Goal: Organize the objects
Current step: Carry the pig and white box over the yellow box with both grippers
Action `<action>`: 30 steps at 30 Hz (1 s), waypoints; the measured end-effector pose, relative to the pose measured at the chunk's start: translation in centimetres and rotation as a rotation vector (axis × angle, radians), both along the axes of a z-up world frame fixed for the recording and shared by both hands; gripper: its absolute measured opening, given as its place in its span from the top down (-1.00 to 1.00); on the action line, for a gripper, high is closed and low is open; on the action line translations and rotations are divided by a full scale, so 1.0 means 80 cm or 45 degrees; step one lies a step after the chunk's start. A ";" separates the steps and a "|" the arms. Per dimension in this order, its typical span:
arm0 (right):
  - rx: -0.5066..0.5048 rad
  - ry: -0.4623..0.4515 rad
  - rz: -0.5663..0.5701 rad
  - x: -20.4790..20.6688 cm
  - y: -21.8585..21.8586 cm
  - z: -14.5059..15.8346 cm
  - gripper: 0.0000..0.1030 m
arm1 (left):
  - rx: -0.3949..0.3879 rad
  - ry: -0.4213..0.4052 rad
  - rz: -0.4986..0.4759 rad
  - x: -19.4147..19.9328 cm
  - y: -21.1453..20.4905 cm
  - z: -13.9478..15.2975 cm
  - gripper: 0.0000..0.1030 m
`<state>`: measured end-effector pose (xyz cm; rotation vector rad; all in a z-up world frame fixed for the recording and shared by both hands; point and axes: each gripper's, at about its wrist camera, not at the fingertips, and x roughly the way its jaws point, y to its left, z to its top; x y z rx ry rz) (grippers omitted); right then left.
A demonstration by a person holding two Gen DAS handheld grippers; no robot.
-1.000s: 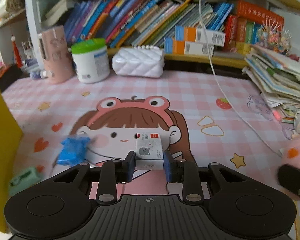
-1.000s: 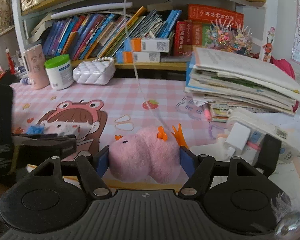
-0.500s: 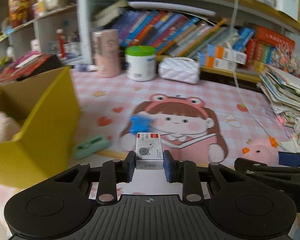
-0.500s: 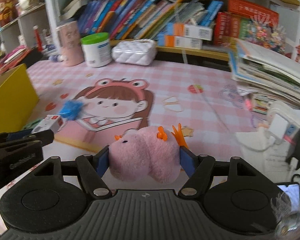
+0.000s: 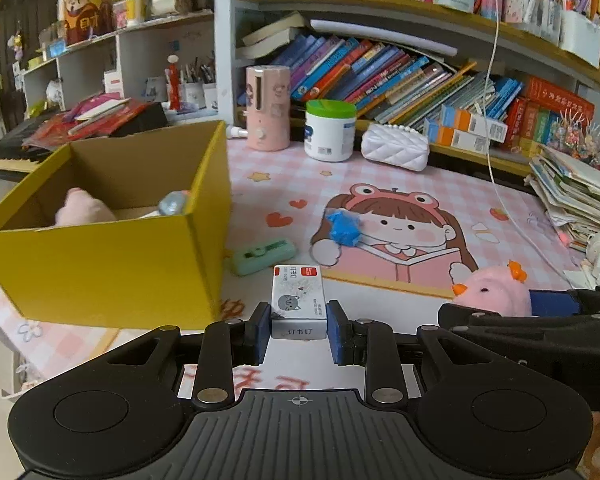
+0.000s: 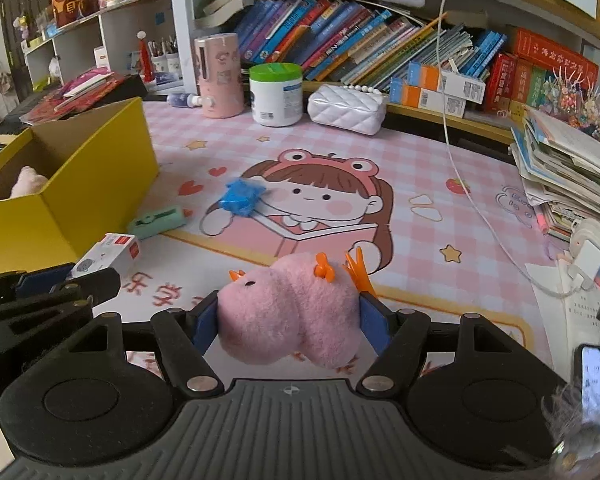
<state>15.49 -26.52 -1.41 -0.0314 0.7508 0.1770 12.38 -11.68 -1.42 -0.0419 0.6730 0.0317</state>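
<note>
Step in hand: carrying, by my reading; both grippers are loaded and held above the desk mat (image 6: 440,152), near the yellow box (image 5: 112,264).
Left gripper (image 5: 299,332): blue pads pinch a small white staple box (image 5: 299,300) by its two long sides, box level, pointing forward.
Right gripper (image 6: 288,322): pads are squeezed into a pink plush toy (image 6: 288,312) with orange beak and feet; the fur bulges over them.
Yellow box: open-topped, to the left of both grippers; inside lie another pink plush (image 5: 84,212) and a bluish object I cannot identify.
Left on the mat: a mint-green stapler-like item (image 5: 264,254) just beside the box corner, and a crumpled blue piece (image 5: 344,228) on the cartoon girl.
Next move: likely swing each load over the box rim and let go inside; the left one is closer, and the wall must be cleared first.
Writing: the staple box end reads "订书钉", with a cat drawing and a red logo patch on top; large red characters on the mat are too blurred to read.
</note>
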 end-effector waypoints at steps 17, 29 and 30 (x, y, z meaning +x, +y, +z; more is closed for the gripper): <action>-0.001 -0.010 0.037 -0.099 0.124 0.014 -0.34 | -0.009 -0.003 0.053 -0.094 0.124 0.010 0.46; 0.015 -0.003 0.082 -0.146 0.193 0.011 -0.34 | 0.003 -0.025 0.106 -0.151 0.190 0.015 0.47; 0.017 -0.005 0.088 -0.149 0.199 0.011 -0.34 | 0.006 -0.028 0.111 -0.155 0.195 0.016 0.46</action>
